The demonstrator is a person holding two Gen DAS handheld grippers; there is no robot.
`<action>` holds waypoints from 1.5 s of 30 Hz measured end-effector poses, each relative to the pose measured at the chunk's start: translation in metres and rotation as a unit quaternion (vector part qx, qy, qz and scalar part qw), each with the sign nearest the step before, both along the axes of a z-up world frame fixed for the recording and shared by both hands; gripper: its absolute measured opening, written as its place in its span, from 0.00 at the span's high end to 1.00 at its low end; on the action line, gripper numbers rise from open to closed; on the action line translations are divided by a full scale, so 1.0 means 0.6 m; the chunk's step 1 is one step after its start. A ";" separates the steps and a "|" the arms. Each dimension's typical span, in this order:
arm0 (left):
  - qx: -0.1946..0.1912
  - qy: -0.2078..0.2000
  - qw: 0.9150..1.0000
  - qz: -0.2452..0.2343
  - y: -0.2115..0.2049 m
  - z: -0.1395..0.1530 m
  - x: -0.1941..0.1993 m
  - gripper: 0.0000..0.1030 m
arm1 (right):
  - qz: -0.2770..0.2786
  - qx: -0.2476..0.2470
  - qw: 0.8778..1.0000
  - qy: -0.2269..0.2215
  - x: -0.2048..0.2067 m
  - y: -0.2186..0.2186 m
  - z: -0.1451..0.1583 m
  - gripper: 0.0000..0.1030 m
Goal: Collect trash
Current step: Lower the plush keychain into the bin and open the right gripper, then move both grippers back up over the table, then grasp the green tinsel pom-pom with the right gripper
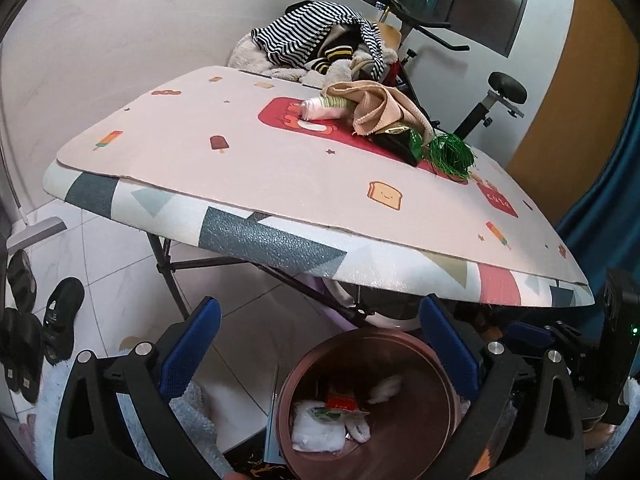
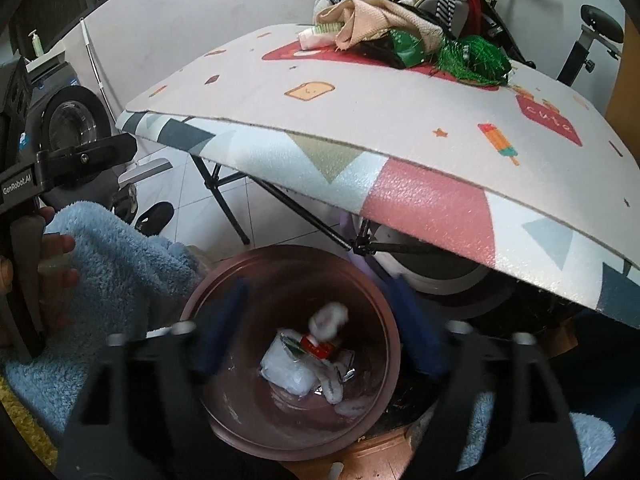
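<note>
A brown round bin (image 1: 440, 392) stands on the floor under the table's near edge; it shows in the right wrist view too (image 2: 384, 320). Inside lie white plastic wraps (image 1: 316, 428) (image 2: 288, 372), a red-and-white packet (image 1: 340, 402) (image 2: 318, 346) and a crumpled white tissue (image 1: 384, 388) that looks blurred in the air above the pile (image 2: 330, 318). My left gripper (image 1: 320, 344) is open and empty over the bin's rim. My right gripper (image 2: 320, 328) is open, blurred, over the bin. On the table lie a white tube (image 1: 324, 109) (image 2: 316, 38), a green wrapper (image 1: 416, 142) (image 2: 408, 46) and green tinsel (image 1: 450, 156) (image 2: 474, 60).
The table (image 1: 240, 160) (image 2: 360, 112) has a pink printed mat and folding legs. A beige cloth (image 1: 384, 108) and a pile of striped clothes (image 1: 316, 40) sit at its far side. An exercise bike (image 1: 500, 92) stands behind. Sandals (image 1: 60, 320) lie on the tiled floor at left.
</note>
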State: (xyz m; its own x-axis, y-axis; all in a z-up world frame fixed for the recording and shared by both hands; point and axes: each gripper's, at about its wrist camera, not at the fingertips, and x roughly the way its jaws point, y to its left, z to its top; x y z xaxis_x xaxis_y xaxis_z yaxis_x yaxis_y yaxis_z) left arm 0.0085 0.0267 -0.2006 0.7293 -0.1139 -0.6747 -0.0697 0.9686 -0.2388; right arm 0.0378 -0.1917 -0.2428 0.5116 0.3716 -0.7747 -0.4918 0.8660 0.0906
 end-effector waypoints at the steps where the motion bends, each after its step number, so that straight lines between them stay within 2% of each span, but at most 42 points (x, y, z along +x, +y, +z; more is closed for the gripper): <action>1: 0.002 -0.001 1.000 -0.001 -0.001 0.001 0.001 0.06 | -0.003 -0.001 1.000 -0.001 0.000 -0.001 0.001 0.10; 3: 0.006 -0.004 1.000 -0.004 -0.005 0.003 0.003 0.06 | -0.011 -0.005 1.000 -0.006 0.002 -0.002 0.003 0.06; 8: 0.022 -0.025 0.999 -0.008 -0.015 0.015 0.001 0.06 | -0.035 -0.013 0.999 -0.016 0.006 -0.009 0.008 0.06; 12: 0.043 -0.047 0.998 -0.018 -0.022 0.031 0.004 0.06 | -0.052 -0.001 0.998 -0.024 0.011 -0.023 0.016 0.06; 17: 0.067 -0.064 0.995 -0.019 -0.023 0.052 0.016 0.06 | -0.078 0.035 0.996 -0.027 0.024 -0.050 0.031 0.06; 21: 0.071 -0.067 0.995 -0.015 -0.014 0.064 0.036 0.06 | -0.107 0.085 0.990 -0.033 0.043 -0.086 0.057 0.06; 26: 0.066 -0.070 0.995 -0.010 0.006 0.081 0.070 0.06 | -0.136 0.101 0.984 -0.054 0.083 -0.125 0.095 0.05; 31: 0.045 -0.072 0.996 -0.008 0.032 0.092 0.108 0.06 | -0.170 0.129 0.976 -0.050 0.162 -0.179 0.128 0.05; 37: 0.033 -0.070 0.997 -0.002 0.053 0.091 0.154 0.06 | -0.192 0.062 0.976 -0.088 0.288 -0.196 0.167 0.06; 41: 0.034 -0.066 0.997 0.005 0.059 0.084 0.183 0.06 | -0.199 0.067 0.973 -0.092 0.383 -0.201 0.179 0.06; 45: 0.036 -0.066 0.997 0.006 0.058 0.077 0.201 0.06 | -0.223 0.055 0.970 -0.079 0.478 -0.190 0.170 0.06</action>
